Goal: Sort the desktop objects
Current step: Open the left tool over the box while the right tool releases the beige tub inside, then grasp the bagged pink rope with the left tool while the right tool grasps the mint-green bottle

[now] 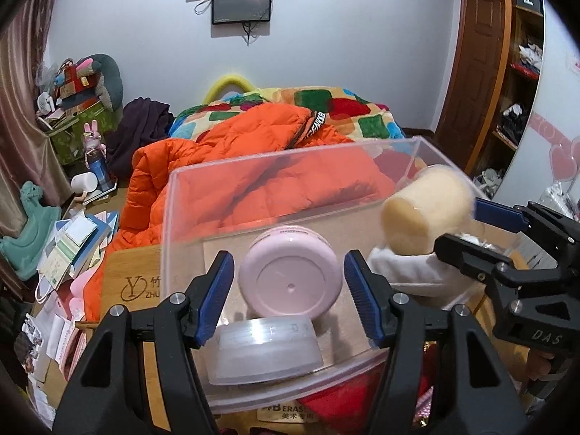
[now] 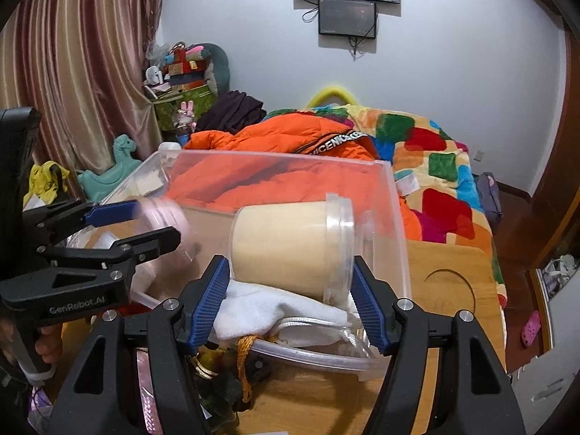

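Note:
A clear plastic bin [image 1: 224, 177] [image 2: 395, 224] stands on the wooden desk. My left gripper [image 1: 288, 293] is open over the bin, with a pink round jar [image 1: 290, 275] lying between its fingers, untouched, above a clear round tub [image 1: 264, 348]. In the right wrist view the pink jar [image 2: 163, 217] is blurred between the left gripper's fingers [image 2: 112, 214]. My right gripper [image 2: 291, 301] is open around a cream-filled clear jar [image 2: 293, 250] [image 1: 427, 210] that lies tilted on a white cloth [image 2: 268, 311] [image 1: 413, 272] inside the bin. The right gripper [image 1: 482, 228] also shows in the left wrist view.
The wooden desk [image 2: 449, 290] bears a dark figurine with an orange tassel [image 2: 232, 369] in front of the bin. An eraser box [image 1: 286, 413] and red item [image 1: 348, 395] lie under the bin's near edge. A bed with an orange jacket [image 1: 232, 166] is behind. Clutter [image 1: 65, 253] lies left.

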{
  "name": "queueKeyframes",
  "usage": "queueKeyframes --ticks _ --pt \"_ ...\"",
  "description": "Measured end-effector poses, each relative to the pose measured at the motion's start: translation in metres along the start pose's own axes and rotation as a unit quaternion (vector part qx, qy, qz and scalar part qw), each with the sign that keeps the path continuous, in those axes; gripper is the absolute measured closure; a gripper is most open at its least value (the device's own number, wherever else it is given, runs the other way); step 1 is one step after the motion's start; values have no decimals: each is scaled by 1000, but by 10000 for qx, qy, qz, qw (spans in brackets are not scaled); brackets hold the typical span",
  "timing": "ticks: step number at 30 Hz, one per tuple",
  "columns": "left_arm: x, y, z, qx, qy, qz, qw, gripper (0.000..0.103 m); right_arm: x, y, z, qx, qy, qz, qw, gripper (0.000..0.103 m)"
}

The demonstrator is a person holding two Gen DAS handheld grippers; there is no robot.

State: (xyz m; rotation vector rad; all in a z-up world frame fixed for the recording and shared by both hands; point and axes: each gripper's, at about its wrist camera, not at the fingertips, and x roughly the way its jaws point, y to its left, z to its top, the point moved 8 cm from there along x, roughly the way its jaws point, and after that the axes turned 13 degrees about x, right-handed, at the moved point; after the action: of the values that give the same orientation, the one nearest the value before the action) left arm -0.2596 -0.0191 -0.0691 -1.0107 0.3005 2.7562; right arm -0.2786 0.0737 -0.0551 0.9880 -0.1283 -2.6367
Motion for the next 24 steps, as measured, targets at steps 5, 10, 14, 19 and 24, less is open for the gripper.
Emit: queueKeyframes --ticks 5,10,14,19,24 --pt "-18 4 6 -45 -165 40 9998 38 -22 2 14 80 -338 72 9994 30" --pt "-42 5 10 -88 -418 134 9990 29 -48 3 18 49 -624 27 9980 25" --pt "-64 4 10 -115 -615 211 9978 18 -70 2 15 43 -798 -4 9968 20" --pt "-92 0 3 -143 -821 340 9959 9 -93 -2 3 69 -943 -32 9955 14" --pt "-105 -7 -12 -290 -820 305 9957 6 -109 -8 -14 123 -1024 -18 9947 13"
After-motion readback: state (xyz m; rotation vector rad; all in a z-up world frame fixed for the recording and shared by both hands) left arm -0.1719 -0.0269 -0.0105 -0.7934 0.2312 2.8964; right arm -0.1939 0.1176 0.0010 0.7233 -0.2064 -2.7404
